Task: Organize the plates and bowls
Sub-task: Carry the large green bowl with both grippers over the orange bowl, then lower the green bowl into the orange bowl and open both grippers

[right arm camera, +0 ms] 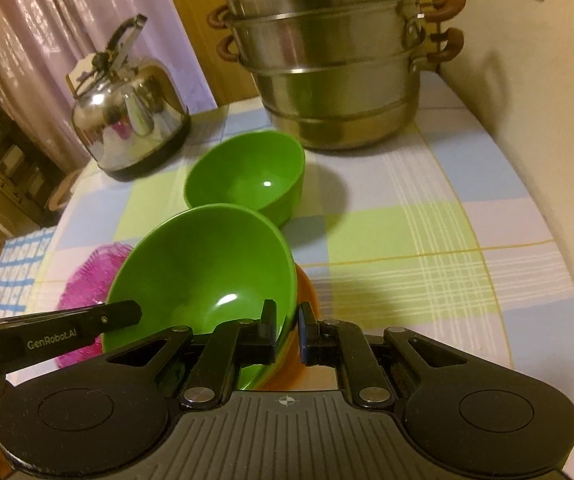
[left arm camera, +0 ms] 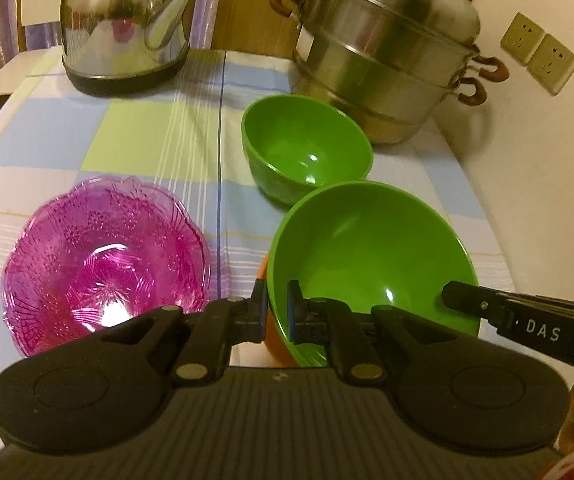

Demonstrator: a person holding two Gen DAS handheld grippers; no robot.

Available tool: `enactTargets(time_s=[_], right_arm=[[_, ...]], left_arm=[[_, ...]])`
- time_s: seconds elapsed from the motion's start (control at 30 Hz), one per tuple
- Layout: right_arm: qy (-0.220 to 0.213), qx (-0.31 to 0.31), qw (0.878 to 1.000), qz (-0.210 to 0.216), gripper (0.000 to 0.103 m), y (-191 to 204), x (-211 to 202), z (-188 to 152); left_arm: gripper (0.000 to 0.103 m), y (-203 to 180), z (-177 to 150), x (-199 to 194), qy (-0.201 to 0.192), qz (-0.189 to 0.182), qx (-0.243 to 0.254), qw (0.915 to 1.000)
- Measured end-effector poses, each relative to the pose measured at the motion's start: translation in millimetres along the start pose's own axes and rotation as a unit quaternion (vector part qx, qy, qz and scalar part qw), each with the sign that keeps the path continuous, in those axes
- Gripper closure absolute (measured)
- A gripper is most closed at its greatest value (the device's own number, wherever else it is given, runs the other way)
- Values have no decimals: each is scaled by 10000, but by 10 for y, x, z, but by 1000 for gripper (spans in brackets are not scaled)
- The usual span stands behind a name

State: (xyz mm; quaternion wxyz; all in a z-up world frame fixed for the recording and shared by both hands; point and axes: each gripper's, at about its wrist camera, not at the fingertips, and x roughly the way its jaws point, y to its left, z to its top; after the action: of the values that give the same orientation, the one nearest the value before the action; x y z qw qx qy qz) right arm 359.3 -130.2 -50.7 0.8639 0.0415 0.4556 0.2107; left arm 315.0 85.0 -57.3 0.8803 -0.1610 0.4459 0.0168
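Both grippers are clamped on the rim of one stack: a green bowl (left arm camera: 371,256) nested in an orange bowl (left arm camera: 277,344) of which only a sliver shows beneath. The left gripper (left arm camera: 276,308) pinches the stack's left rim, one finger outside and one inside. The right gripper (right arm camera: 287,330) does the same on the opposite rim. Both pairs of fingers stand narrow, closed on the thin walls.

The stack sits tilted toward the cameras, close to the near edge of the desk (right arm camera: 427,240) with its checked cloth. Whether its base touches the cloth is hidden. A second green bowl (left arm camera: 307,152) stands upright just behind it, near the steel steamer pot (left arm camera: 387,56). A pink patterned glass bowl (left arm camera: 103,256) stands to the left, and a steel kettle (left arm camera: 127,28) is at the back.

The green and orange bowls look like smooth, glossy plastic or melamine: probably light, stiff and slick. A rim pinch is the natural hold, but the two nested shells could slide against each other, so an even grip on both sides should keep them together. The pink bowl looks brittle, with a scalloped edge; it would want a gentler pinch on the rim and a soft landing.
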Motion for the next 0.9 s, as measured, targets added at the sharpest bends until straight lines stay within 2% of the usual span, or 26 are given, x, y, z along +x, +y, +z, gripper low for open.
enactTargets(time_s=[0.37, 0.9], right_arm=[[136, 0, 9999, -54, 93, -94, 238, -81], [140, -72, 9998, -92, 93, -102, 304, -79]], left_arm=[[95, 16, -32, 172, 70, 7, 47, 10000], [95, 9, -23, 209, 65, 42, 90, 9999]])
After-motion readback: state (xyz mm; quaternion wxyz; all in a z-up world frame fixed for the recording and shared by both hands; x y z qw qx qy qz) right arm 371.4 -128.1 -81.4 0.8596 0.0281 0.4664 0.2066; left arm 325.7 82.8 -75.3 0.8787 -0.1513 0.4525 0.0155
